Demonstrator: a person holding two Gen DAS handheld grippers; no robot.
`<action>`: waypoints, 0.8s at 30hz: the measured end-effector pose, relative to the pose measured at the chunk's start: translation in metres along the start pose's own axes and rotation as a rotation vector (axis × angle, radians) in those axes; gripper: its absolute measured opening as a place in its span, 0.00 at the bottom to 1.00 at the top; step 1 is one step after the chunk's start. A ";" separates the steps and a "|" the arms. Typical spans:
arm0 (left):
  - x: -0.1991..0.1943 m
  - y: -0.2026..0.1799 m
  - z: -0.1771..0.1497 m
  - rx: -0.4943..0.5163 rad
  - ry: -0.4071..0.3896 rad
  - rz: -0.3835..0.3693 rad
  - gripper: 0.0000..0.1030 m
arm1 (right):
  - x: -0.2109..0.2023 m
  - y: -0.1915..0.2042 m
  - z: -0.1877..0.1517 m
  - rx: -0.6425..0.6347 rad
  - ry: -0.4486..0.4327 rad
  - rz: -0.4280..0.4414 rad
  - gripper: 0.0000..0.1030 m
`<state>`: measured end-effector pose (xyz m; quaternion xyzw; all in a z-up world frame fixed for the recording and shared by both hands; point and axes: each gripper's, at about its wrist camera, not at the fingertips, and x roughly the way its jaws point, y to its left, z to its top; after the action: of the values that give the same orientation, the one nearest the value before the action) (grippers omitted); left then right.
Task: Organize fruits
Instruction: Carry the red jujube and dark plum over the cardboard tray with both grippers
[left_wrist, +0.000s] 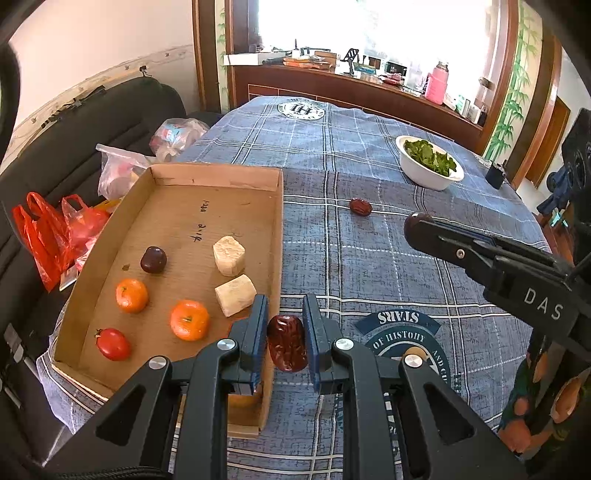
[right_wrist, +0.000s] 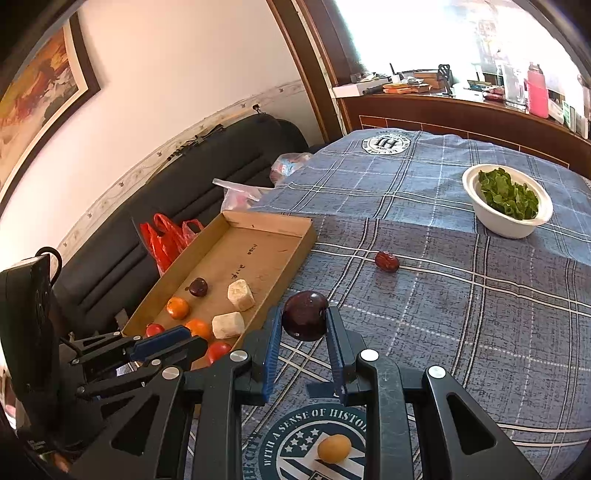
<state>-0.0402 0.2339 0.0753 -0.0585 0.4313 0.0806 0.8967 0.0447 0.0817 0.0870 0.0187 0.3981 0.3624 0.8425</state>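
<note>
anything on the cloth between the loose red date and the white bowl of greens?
Nothing. In both wrist views the tablecloth between the loose date and the white bowl is bare plaid fabric.

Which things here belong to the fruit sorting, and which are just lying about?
Job:
left gripper shut on red date
right gripper shut on dark plum
loose red date
small yellow fruit
cardboard tray

Lying about:
white bowl of greens
red plastic bags
pink bottle
</note>
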 end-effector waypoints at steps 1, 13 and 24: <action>0.000 0.001 0.000 -0.002 0.000 -0.001 0.16 | 0.000 0.000 0.000 0.000 0.001 0.000 0.23; 0.000 0.008 0.001 -0.018 -0.001 -0.008 0.16 | 0.007 0.001 -0.008 0.008 0.023 0.005 0.23; 0.004 0.022 0.009 -0.046 0.000 0.001 0.16 | 0.012 0.009 -0.006 0.002 0.027 0.019 0.23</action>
<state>-0.0350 0.2578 0.0770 -0.0789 0.4294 0.0910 0.8951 0.0403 0.0943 0.0785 0.0185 0.4096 0.3704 0.8335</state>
